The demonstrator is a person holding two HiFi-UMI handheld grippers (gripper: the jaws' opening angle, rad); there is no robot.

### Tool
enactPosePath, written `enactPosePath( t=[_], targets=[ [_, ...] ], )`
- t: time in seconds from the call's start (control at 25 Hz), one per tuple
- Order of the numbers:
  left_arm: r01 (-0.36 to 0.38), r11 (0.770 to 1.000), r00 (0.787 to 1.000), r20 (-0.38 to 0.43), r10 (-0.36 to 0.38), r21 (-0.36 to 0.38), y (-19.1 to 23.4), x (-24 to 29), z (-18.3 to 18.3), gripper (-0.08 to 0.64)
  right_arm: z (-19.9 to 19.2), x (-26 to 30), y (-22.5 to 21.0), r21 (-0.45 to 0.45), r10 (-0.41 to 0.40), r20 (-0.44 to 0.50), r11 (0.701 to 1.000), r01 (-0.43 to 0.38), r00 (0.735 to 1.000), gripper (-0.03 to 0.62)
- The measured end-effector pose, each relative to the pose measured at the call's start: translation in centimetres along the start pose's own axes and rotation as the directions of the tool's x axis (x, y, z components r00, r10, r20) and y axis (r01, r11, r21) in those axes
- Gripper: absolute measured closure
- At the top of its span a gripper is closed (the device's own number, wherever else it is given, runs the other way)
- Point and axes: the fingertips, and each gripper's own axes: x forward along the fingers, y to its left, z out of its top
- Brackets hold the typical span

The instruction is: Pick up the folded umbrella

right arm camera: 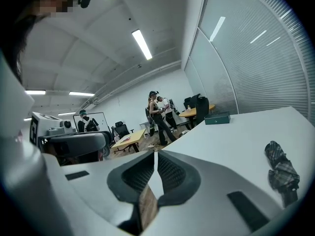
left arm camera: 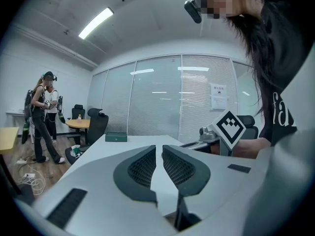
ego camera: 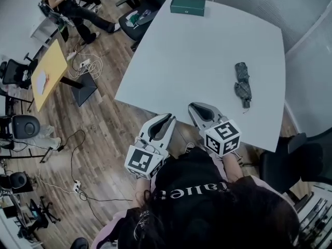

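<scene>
The folded umbrella [ego camera: 242, 83], dark with a plaid pattern, lies on the white table [ego camera: 197, 51] towards its right side, with nothing touching it. It also appears at the right edge of the right gripper view as the umbrella [right arm camera: 280, 170]. My right gripper [ego camera: 193, 106] [right arm camera: 155, 154] hangs over the table's near edge, left of the umbrella and short of it, shut and empty. My left gripper [ego camera: 170, 117] [left arm camera: 159, 147] hovers just off that edge over the wood floor, beside the right one, also shut and empty.
A green box [ego camera: 188, 5] [left arm camera: 116, 137] sits at the table's far edge. A black office chair [ego camera: 136, 22] stands off the far left corner, another chair [ego camera: 306, 160] at the near right. A yellow table [ego camera: 49, 74], floor cables [ego camera: 85, 66] and people [ego camera: 72, 4] are to the left.
</scene>
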Motion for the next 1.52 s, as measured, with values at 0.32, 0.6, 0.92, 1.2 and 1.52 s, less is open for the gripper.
enactPosePath(
  t=[0.32, 0.6, 0.92, 1.2, 1.52],
  targets=[
    [0.054, 0.998, 0.999, 0.001, -0.054, -0.018, 2.2, 2.2, 0.3, 0.500, -0.6, 1.2, -1.4, 0.040, -0.042, -0.024, 0.998, 0.043, 0.999, 0.560],
    [0.182, 0.983, 0.983, -0.013, -0.182, -0.024, 5.1, 6.2, 1.1, 0.502, 0.2, 2.8, -4.5, 0.092, -0.163, -0.021, 0.982, 0.164, 0.986, 0.560],
    [0.366, 0.931, 0.930, -0.010, -0.366, 0.001, 7.5, 11.5, 3.8, 0.502, 1.2, 3.1, -11.7, 0.116, -0.395, -0.001, 0.912, 0.393, 0.919, 0.558],
    [0.480, 0.877, 0.877, -0.037, -0.479, 0.006, 8.2, 14.5, 4.1, 0.502, -0.3, -0.4, -19.6, -0.069, -0.622, -0.063, 0.783, 0.618, 0.781, 0.558],
    [0.578, 0.816, 0.814, -0.063, -0.577, -0.006, 7.8, 17.1, 3.9, 0.502, -3.4, -4.8, -28.2, -0.049, -0.735, -0.177, 0.671, 0.740, 0.655, 0.514]
  ],
)
